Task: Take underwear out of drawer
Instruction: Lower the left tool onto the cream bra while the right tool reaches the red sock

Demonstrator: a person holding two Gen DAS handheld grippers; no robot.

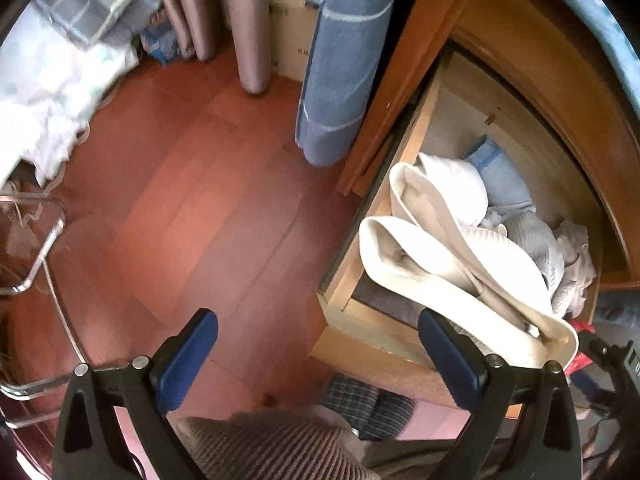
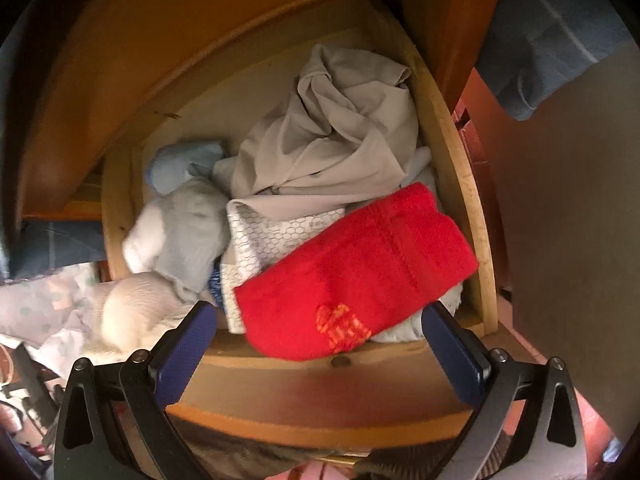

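Observation:
The wooden drawer (image 2: 476,220) stands pulled out, full of loose clothes. A red knitted piece (image 2: 356,276) with an orange heart lies on top at the front. Beside it are white honeycomb-print underwear (image 2: 276,236) with a blue band, a crumpled grey garment (image 2: 332,140) and pale grey and blue socks (image 2: 188,220). My right gripper (image 2: 320,336) hovers open at the drawer front, its fingers either side of the red piece's near end. A cream-white padded garment (image 1: 440,248) hangs over the drawer (image 1: 348,276) corner. My left gripper (image 1: 318,344) is open over the floor, left of the drawer, holding nothing.
Reddish wood floor (image 1: 192,208) spreads to the drawer's left. A blue striped towel (image 1: 344,64) hangs by the cabinet, with curtains (image 1: 224,12) and a cardboard box (image 1: 292,20) behind. Bedding (image 1: 52,92) and a clear-framed stool (image 1: 36,264) sit at left. A person's ribbed sleeve (image 1: 276,448) shows below.

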